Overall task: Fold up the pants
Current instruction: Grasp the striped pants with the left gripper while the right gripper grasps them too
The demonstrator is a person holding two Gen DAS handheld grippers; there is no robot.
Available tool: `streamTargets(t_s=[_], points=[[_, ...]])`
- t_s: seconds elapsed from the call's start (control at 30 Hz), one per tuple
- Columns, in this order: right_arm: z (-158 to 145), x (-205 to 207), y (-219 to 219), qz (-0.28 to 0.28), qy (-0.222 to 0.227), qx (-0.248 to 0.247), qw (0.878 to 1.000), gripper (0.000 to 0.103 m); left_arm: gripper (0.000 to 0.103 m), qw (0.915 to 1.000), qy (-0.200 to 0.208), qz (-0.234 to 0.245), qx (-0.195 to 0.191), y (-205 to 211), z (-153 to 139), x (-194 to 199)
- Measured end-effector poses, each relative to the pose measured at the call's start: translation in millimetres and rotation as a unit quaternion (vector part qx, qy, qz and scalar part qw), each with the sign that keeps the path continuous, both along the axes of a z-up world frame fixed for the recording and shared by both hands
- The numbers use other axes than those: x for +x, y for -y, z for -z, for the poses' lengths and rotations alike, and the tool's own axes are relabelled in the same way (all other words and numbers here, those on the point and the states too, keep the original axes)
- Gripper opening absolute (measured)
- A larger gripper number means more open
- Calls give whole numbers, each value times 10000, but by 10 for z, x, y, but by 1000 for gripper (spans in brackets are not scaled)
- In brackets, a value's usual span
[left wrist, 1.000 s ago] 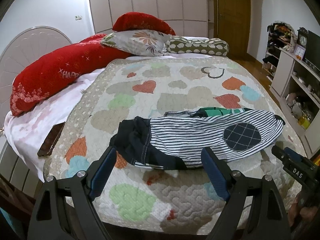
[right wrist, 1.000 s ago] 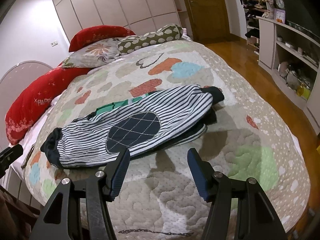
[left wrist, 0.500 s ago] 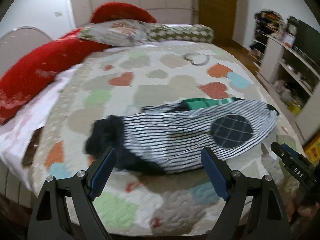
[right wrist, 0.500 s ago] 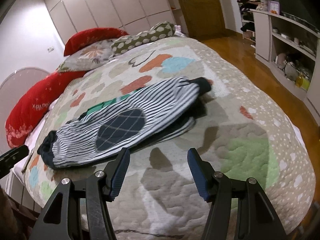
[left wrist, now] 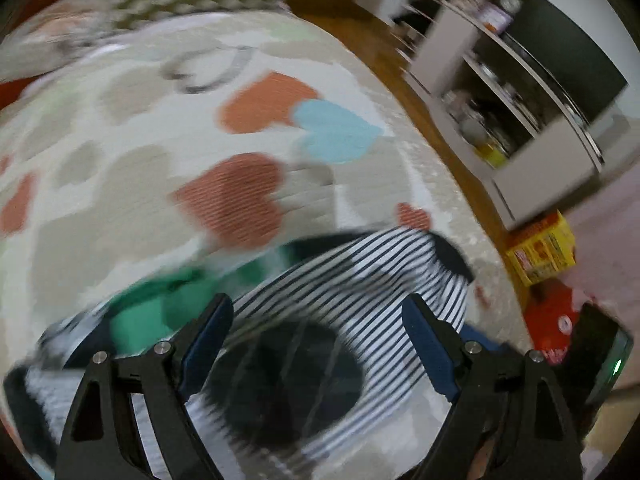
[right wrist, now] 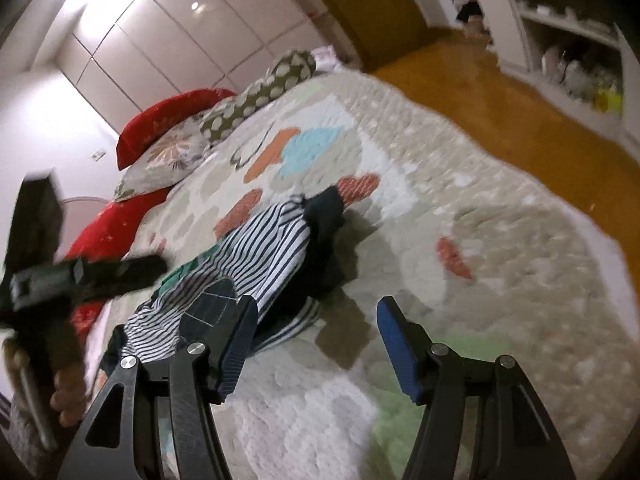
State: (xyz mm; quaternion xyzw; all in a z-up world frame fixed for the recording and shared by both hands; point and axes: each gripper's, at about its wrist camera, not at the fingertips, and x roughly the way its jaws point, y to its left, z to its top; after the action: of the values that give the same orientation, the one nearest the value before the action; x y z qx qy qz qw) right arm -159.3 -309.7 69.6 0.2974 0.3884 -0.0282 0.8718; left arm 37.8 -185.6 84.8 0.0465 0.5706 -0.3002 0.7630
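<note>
In the blurred left wrist view the left gripper point(left wrist: 316, 344) hangs over the striped pants point(left wrist: 360, 292) near the bed's point(left wrist: 120, 152) front edge, fingers spread, pinching nothing; in the right wrist view the right gripper point(right wrist: 316, 344), fingers spread and empty, hovers just beside the pants point(right wrist: 248, 264).

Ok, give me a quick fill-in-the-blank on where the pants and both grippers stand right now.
1. The pants lie on the ____, not lifted.
2. The dark patch on the pants sits between the fingers of the ____ gripper.
3. The right gripper holds ____; its jaws stand apart over the quilt.
4. The pants' fabric is ____ in black and white.

Missing words: quilt; left; nothing; striped
</note>
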Motion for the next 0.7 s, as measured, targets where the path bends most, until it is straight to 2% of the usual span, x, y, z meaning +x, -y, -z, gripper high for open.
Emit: streamTargets(t_s=[0.1,0.23,0.37,0.4,0.43,0.47,0.5,0.53,0.6,0.7], points=[[69,131,-22,-134,-59,7,9999,67,85,9988,-331,365,-81,380,144,204],[101,316,-53,-333,-71,-18,9994,67,85,9956,-445,809,144,768,326,336],[153,465,-97,-410,-95,-106,9991,67,85,9892,-524,1277,484,1029,507,283],[165,505,-116,-400,-71,-158,9990,67,81,9885,-461,1333,550,1055,514,261],[171,529,-125,-395,-35,-179,9991,67,54,9882,-407,1376,539,1066,505,246],[172,555,-135,-400,3,-199,9990,60,36,9879,-413,1425,459,1057,475,221],[174,585,-142,-405,23,-216,9989,48,26,9884,-413,1392,452,1037,454,215],[183,627,-136,-412,-15,-193,9990,24,22,9894,-383,1345,389,999,418,212],[166,656,-99,-397,2,28,9992,20,21,9924,-296,1183,141,839,301,199],[29,644,-165,-490,144,-78,9987,19,21,9958,-286,820,-277,509,132,214]])
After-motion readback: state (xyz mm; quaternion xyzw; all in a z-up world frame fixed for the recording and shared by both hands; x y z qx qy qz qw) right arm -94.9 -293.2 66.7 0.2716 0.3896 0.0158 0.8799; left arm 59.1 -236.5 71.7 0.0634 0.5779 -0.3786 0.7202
